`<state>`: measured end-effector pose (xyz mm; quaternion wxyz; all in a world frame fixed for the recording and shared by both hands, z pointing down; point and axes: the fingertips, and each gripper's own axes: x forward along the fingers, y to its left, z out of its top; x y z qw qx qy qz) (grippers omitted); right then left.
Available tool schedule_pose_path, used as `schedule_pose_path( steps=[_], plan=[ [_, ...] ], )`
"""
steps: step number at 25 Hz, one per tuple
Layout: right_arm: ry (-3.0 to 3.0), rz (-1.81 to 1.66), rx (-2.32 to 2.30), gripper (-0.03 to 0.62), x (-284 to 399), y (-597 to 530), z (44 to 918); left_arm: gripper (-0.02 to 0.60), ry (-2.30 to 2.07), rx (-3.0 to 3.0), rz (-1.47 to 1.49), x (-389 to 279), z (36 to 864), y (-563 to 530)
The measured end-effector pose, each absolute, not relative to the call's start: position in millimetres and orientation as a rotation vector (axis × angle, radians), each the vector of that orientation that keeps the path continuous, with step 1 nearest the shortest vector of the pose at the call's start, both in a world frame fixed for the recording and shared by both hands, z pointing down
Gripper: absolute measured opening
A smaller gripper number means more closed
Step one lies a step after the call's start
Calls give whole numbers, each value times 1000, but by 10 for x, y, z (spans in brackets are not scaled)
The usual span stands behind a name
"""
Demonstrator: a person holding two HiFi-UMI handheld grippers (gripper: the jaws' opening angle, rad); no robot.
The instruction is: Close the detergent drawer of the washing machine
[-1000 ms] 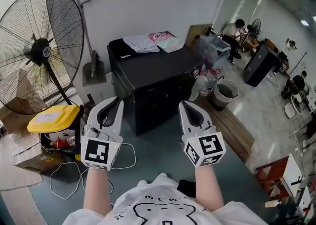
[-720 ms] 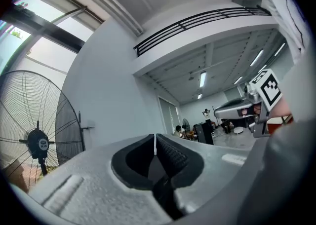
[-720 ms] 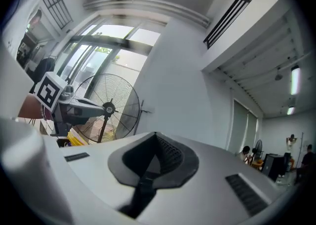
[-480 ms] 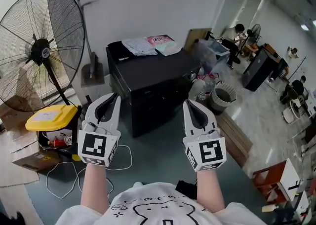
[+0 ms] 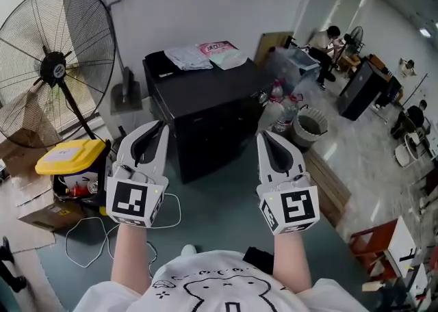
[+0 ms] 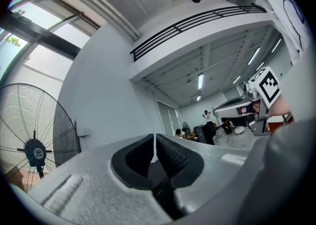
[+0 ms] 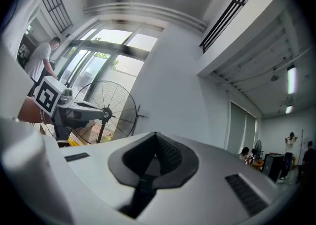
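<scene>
- Left tool (image 5: 159,129) and right tool (image 5: 265,137) are both clenched on nothing, held side by side on the near side of the black cabinet (image 5: 205,92).
- No washing machine or detergent drawer shows in any view, so I cannot place it relative to the black cabinet.
- Likely handling: light, stiff plastic on runners. Push the front face squarely with closed tips; no grip needed.

The fan (image 5: 51,71) stands left of the cabinet (image 5: 205,109), the bin (image 5: 306,129) right.

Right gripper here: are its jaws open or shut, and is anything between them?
Shut and empty. In the right gripper view, the right gripper has its jaws together, nothing between them.
</scene>
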<state>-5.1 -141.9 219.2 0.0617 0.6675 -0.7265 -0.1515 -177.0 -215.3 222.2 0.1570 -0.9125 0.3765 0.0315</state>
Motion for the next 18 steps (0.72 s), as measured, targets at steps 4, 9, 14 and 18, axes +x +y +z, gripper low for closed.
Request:
schedule_pose_path(
  steps=[4, 9, 14, 18],
  plan=[
    [-2209, -472, 2028, 0, -5, -1322, 2168, 18, 1065, -2606, 96, -1696, 2191, -2026],
    [-2223, -489, 2030, 0, 9, -1256, 2156, 18, 1061, -2587, 92, -1668, 2141, -1938],
    [-2226, -497, 2031, 0, 50, -1209, 2151, 18, 1060, -2582, 91, -1606, 2108, -1887],
    [-2266, -466, 2057, 0, 127, -1148, 2151, 18, 1057, -2581, 91, -1561, 2106, -1830]
  ],
)
